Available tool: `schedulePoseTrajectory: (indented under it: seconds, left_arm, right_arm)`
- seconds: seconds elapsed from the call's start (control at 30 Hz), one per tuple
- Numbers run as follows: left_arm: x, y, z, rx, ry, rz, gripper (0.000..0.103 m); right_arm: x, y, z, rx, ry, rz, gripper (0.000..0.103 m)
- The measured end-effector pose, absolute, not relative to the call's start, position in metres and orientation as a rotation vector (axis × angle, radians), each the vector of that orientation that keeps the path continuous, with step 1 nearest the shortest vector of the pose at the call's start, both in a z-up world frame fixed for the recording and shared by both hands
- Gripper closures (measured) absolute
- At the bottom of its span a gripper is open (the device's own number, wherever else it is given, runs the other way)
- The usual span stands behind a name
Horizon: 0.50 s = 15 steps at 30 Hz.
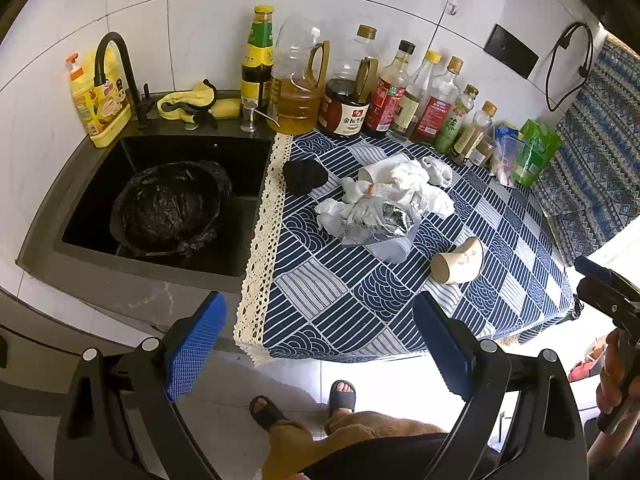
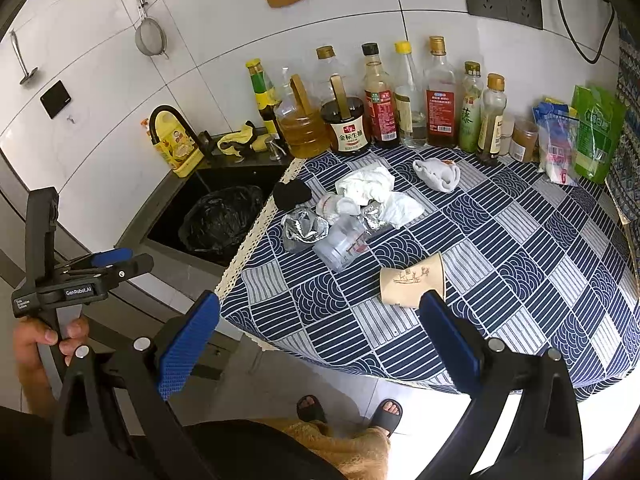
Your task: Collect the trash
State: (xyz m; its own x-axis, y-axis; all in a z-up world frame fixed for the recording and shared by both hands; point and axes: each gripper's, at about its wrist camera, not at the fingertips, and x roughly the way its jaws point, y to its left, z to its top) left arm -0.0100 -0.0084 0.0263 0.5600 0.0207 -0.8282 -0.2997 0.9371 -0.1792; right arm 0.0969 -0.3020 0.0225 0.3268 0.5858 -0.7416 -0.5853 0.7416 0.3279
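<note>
Trash lies in a heap on the blue patterned tablecloth [image 1: 340, 304] [image 2: 520, 280]: crumpled white tissues [image 1: 404, 184] [image 2: 366, 184], a foil wrapper [image 1: 394, 216] [image 2: 304, 228] and a clear plastic cup [image 1: 390, 246] [image 2: 342, 244]. A beige paper cup [image 1: 460, 260] [image 2: 412, 280] rests on its side nearer me. A black-lined bin bag [image 1: 172, 208] [image 2: 222, 216] sits in the sink. My left gripper [image 1: 320, 344] hovers open off the table's front edge. My right gripper [image 2: 318, 340] is open too, its right finger just short of the paper cup.
Oil and sauce bottles [image 1: 400, 88] [image 2: 400, 100] line the tiled wall behind the trash. A black clump [image 1: 304, 176] and a white wad [image 2: 438, 174] lie nearby. Green and clear packets [image 2: 592, 132] stand at the right. A black faucet [image 1: 112, 60] arches over the sink. Sandalled feet [image 1: 304, 400] stand below.
</note>
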Motion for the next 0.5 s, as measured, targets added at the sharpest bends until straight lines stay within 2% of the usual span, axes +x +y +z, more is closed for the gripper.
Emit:
schedulePoseTrajectory:
  seconds: [0.5]
  left_arm:
    - [0.001,-0.015,0.022,-0.336,0.983,0.223,0.011]
  right_arm:
    - [0.117,-0.314,0.012,0.010,1.003,0.785,0.004]
